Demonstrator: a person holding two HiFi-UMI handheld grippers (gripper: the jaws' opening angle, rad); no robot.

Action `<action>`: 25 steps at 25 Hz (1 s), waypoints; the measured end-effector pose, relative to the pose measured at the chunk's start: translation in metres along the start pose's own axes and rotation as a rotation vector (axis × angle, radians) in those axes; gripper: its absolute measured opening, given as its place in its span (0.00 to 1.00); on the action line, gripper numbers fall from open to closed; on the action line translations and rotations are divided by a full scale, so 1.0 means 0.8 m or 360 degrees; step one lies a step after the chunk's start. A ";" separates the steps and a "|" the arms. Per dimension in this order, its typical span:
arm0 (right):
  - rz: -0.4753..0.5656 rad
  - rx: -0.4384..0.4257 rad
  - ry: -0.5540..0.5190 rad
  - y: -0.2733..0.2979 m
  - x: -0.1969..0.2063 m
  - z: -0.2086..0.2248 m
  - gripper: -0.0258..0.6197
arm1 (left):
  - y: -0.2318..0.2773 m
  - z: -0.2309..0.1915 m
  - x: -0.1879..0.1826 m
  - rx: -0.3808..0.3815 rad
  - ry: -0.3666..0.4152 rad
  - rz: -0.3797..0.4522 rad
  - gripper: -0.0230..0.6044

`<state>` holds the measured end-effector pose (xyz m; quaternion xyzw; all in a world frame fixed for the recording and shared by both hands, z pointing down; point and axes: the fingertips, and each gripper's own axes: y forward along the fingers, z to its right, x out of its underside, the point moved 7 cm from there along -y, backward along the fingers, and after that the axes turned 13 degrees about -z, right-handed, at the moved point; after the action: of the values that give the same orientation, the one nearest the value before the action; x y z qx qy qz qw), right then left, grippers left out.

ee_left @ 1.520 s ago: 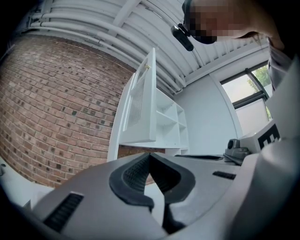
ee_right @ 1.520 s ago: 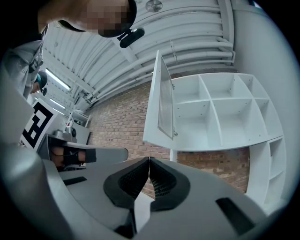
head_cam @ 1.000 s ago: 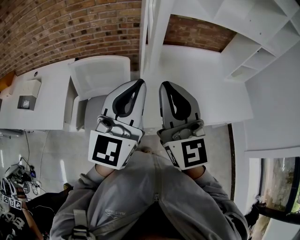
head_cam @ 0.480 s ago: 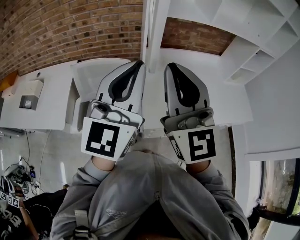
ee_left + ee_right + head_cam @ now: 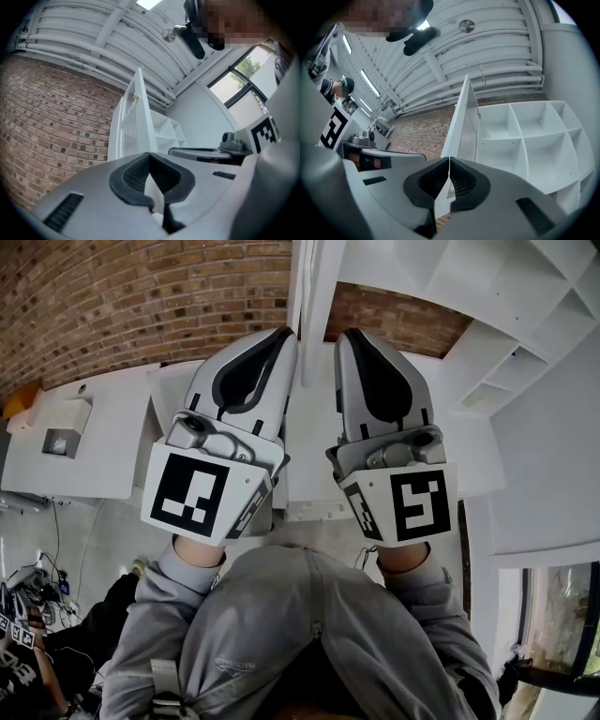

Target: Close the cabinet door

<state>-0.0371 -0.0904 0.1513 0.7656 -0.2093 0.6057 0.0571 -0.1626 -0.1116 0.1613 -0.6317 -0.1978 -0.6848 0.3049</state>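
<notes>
Left tongs [image 5: 284,337], right tongs [image 5: 345,336] before open cabinet door [image 5: 314,296].

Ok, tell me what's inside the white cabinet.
White shelf compartments show, with nothing in those visible. The open door stands edge-on beside them, and the right gripper covers the lower part.

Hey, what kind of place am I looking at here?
Probably a lab or workshop in a converted industrial building: a bare brick wall, exposed ceiling pipes, and a white cubby cabinet near a white worktop.
</notes>
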 end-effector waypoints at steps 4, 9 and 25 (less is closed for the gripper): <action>0.0006 -0.0049 0.0031 0.008 -0.011 0.005 0.08 | 0.002 -0.006 -0.013 0.0004 0.0016 0.0026 0.05; -0.0006 -0.0116 0.0071 0.017 -0.023 0.006 0.10 | 0.006 -0.009 -0.022 -0.0005 0.0046 0.0036 0.05; -0.0037 -0.0093 0.0059 0.050 -0.029 -0.006 0.34 | 0.001 -0.027 -0.019 -0.0057 0.0056 0.0026 0.05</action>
<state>-0.0611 -0.1193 0.1242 0.7545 -0.2170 0.6127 0.0903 -0.1778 -0.1237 0.1438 -0.6265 -0.1750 -0.6965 0.3028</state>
